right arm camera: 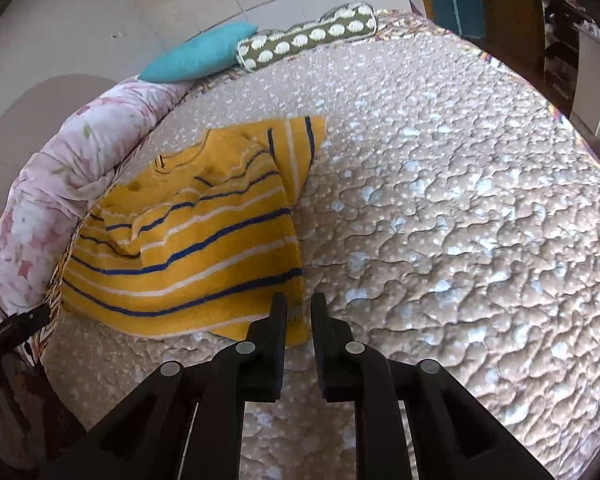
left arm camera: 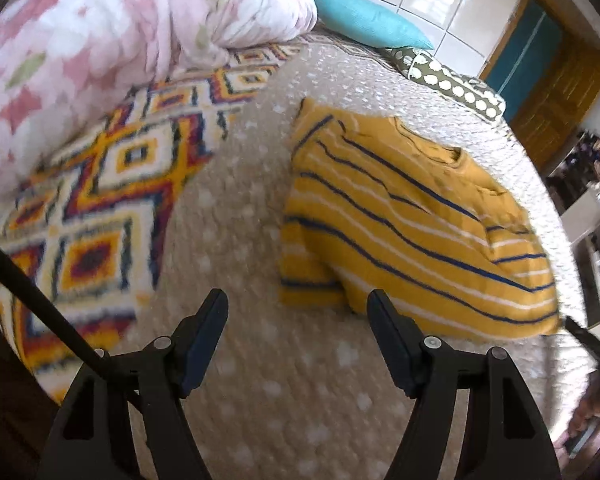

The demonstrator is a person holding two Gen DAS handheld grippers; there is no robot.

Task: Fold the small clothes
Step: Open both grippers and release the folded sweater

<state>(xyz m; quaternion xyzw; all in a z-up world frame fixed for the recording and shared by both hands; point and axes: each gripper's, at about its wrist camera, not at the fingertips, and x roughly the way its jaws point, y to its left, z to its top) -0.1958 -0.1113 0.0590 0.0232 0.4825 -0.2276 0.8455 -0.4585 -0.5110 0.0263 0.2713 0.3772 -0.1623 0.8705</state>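
Observation:
A small yellow shirt (left arm camera: 412,220) with blue and white stripes lies partly folded on a beige quilted bed cover (left arm camera: 260,360). My left gripper (left arm camera: 298,304) is open and empty, just short of the shirt's near edge. In the right wrist view the shirt (right arm camera: 192,248) lies to the left. My right gripper (right arm camera: 298,304) has its jaws nearly closed, with the shirt's near right corner showing in the narrow gap between them. I cannot tell whether the fingers pinch the cloth.
A pink floral duvet (left arm camera: 120,32) is bunched at the far left over a patterned blanket (left arm camera: 112,184). A teal cushion (left arm camera: 364,16) and a spotted bolster (left arm camera: 452,80) lie at the bed's far end. The beige cover (right arm camera: 460,220) stretches right of the shirt.

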